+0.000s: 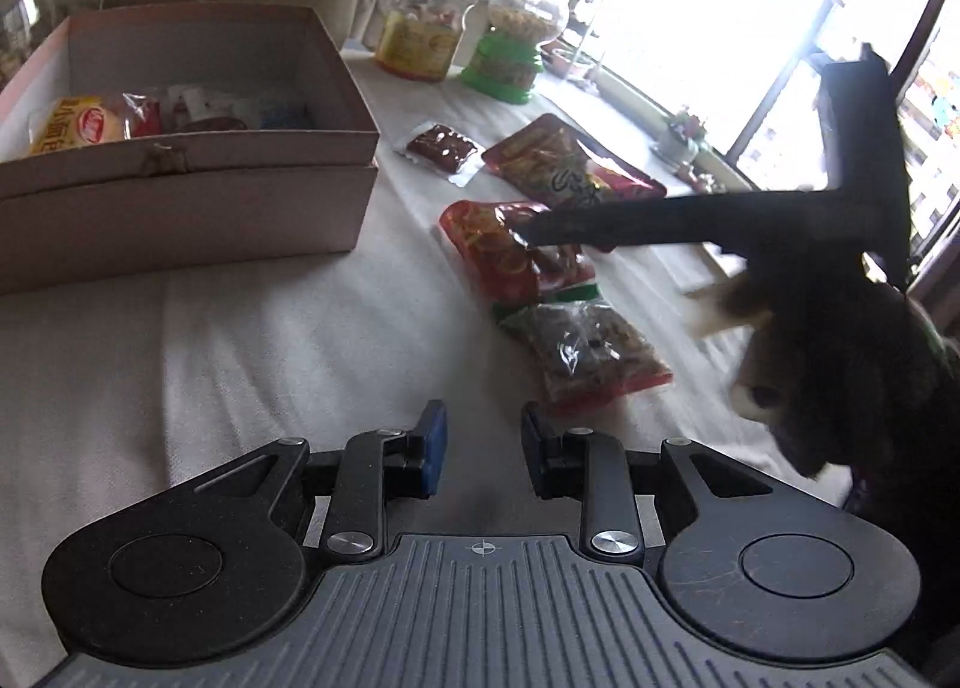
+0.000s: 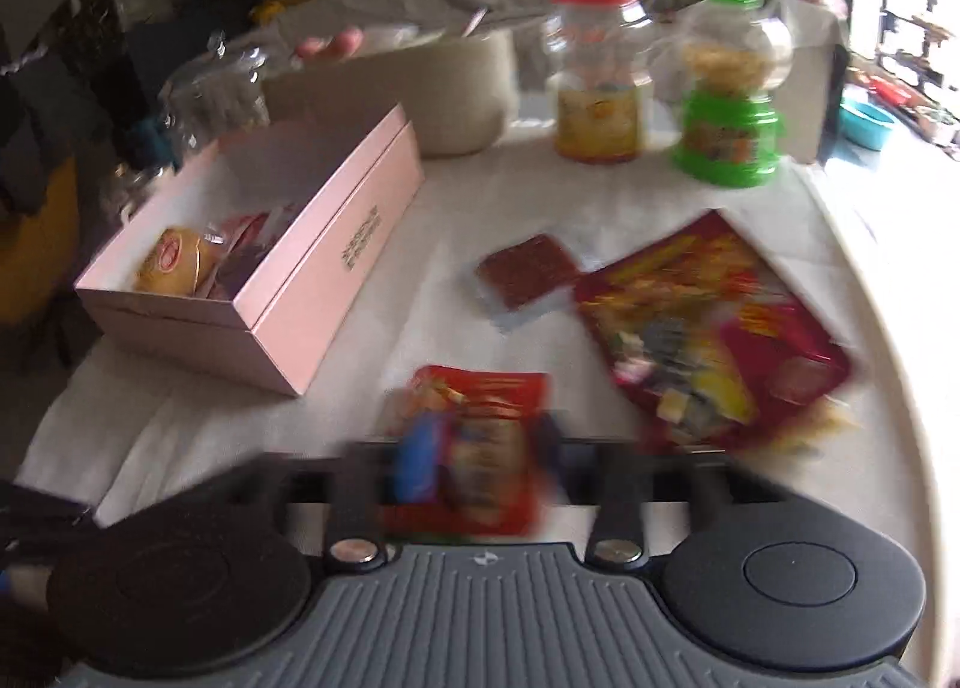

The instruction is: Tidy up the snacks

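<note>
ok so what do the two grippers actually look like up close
Both match: the left gripper has black linkage arms with silver pivot screws, blue finger pads, round black discs either side and a ribbed grey base with a small crosshair mark. The right gripper looks the same, though blurred.

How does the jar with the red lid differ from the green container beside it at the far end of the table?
The red-lidded jar has straight clear walls and a yellow label below; the green container has a round clear globe on a green base. The jar's lid is red, the container's cap green. The jar stands closer to the pink box. Both stand upright on the white cloth and show yellowish contents.
</note>
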Demonstrator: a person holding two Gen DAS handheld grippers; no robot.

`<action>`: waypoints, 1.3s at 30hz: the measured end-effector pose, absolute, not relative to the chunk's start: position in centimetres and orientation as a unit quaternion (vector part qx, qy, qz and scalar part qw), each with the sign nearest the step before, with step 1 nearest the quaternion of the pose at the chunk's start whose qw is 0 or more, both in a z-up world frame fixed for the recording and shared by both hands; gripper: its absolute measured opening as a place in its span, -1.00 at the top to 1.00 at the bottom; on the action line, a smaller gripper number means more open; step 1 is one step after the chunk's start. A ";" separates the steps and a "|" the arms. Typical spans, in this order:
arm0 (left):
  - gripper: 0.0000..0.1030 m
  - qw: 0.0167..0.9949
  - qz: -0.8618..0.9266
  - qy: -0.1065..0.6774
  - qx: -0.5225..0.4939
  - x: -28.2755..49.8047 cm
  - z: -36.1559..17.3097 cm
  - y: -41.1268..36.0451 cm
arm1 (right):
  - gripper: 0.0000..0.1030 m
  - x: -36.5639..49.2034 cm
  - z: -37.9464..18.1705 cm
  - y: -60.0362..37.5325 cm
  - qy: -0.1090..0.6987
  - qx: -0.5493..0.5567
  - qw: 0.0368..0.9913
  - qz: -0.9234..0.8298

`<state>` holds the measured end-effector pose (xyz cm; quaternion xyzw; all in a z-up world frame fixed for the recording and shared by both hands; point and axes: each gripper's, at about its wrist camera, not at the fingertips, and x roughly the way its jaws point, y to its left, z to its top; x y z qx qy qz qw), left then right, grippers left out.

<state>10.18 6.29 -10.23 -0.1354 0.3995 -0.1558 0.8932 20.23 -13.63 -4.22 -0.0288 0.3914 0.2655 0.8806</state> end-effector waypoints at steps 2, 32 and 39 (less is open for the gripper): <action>0.40 0.888 -0.166 0.399 -0.155 10.6 -10.3 6.3 | 0.71 19.0 -3.7 -15.8 0.379 -0.033 0.891 0.246; 0.38 0.859 -0.174 0.410 -0.251 15.6 -11.7 4.1 | 0.52 12.8 -5.9 -20.7 0.362 0.066 0.898 0.243; 0.38 0.859 -0.172 0.411 -0.251 15.1 -11.7 3.8 | 0.51 11.8 -6.1 -19.4 0.352 0.043 0.895 0.271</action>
